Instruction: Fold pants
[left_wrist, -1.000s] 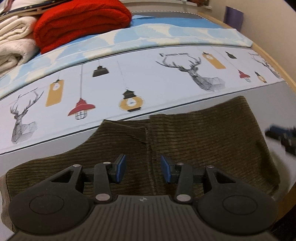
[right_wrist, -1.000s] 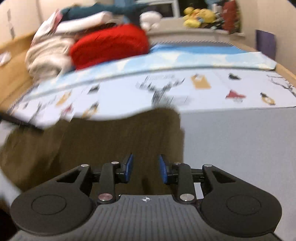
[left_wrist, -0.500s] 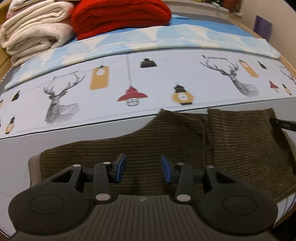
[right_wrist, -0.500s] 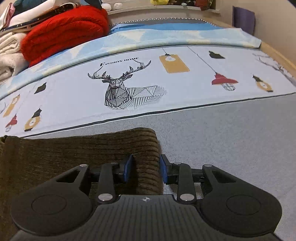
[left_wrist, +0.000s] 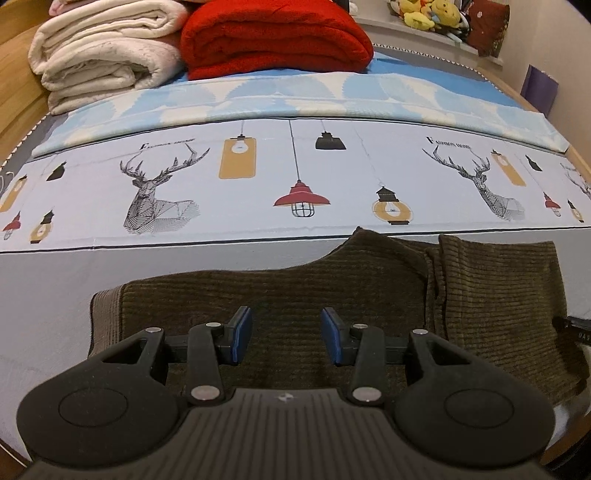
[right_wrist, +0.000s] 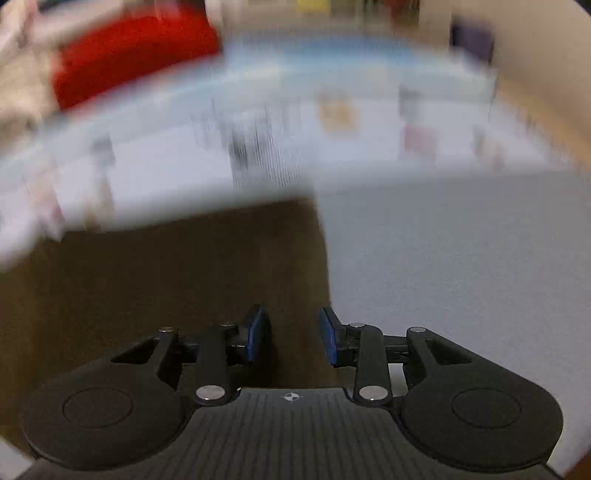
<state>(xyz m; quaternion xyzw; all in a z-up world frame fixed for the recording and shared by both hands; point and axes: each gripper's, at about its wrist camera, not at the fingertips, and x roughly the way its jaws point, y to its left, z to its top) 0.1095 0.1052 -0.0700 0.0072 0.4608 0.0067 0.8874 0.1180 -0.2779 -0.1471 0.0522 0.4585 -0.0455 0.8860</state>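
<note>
Dark olive corduroy pants (left_wrist: 332, 291) lie flat on the grey part of the bed, waistband at the left, a folded-over layer at the right. My left gripper (left_wrist: 286, 338) is open and empty above the pants near the waist end. In the blurred right wrist view the pants (right_wrist: 166, 280) fill the lower left. My right gripper (right_wrist: 291, 336) is open over their right edge, and nothing shows between the pads. The tip of the right gripper (left_wrist: 576, 326) shows at the right edge of the left wrist view.
A printed sheet with deer and lamps (left_wrist: 295, 184) runs behind the pants. A folded red blanket (left_wrist: 273, 37) and cream blankets (left_wrist: 107, 51) are stacked at the back. Wooden bed frame (left_wrist: 14, 74) at the left, plush toys (left_wrist: 424, 14) on a far shelf.
My left gripper has moved left along the pants toward the waistband. My right gripper has pulled back and up fast, so its view is blurred, and the pants' right end lies flat.
</note>
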